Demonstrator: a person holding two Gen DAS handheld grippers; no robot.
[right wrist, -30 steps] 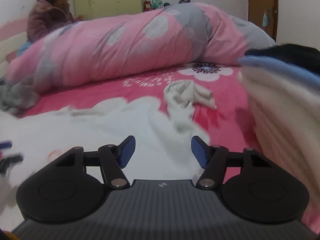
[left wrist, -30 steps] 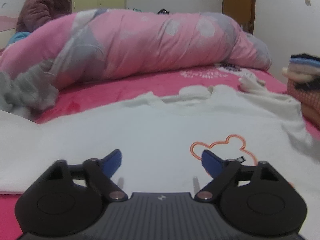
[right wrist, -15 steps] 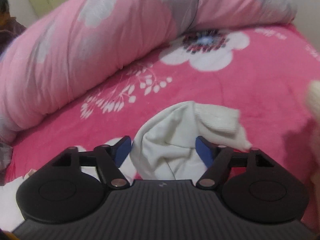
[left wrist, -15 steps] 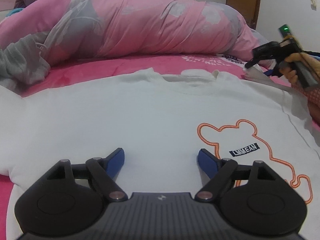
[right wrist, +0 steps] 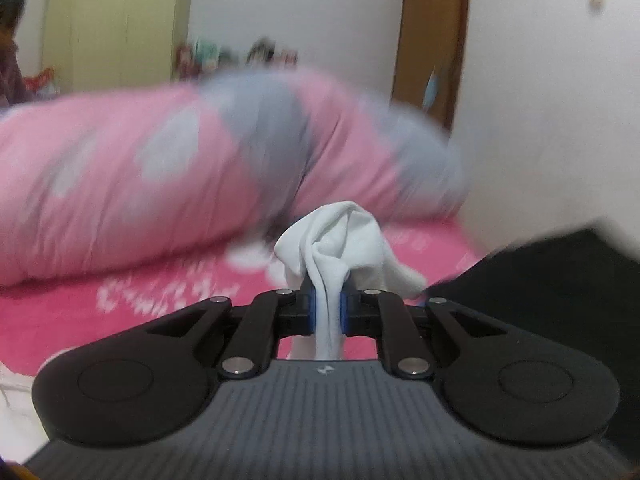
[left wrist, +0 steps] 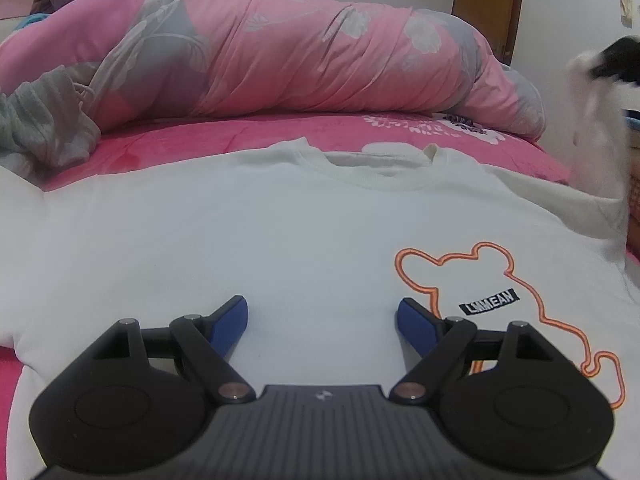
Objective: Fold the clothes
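A white sweatshirt with an orange mouse outline lies flat, front up, on the pink bed, collar toward the far side. My left gripper hovers open just above its chest, nothing between the blue pads. In the right wrist view my right gripper is shut on the bunched white sleeve cuff, lifted off the bed. From the left wrist view that raised sleeve hangs blurred at the right edge, with a dark blur of the right gripper above it.
A rolled pink and grey quilt runs across the back of the bed. Grey clothing lies at the left. A dark pile of clothes sits at the right. A person sits far left. A wooden door stands behind.
My right gripper has shut on the white sleeve cuff it was straddling and lifted it off the bed. My left gripper has crept slightly forward over the chest, still open.
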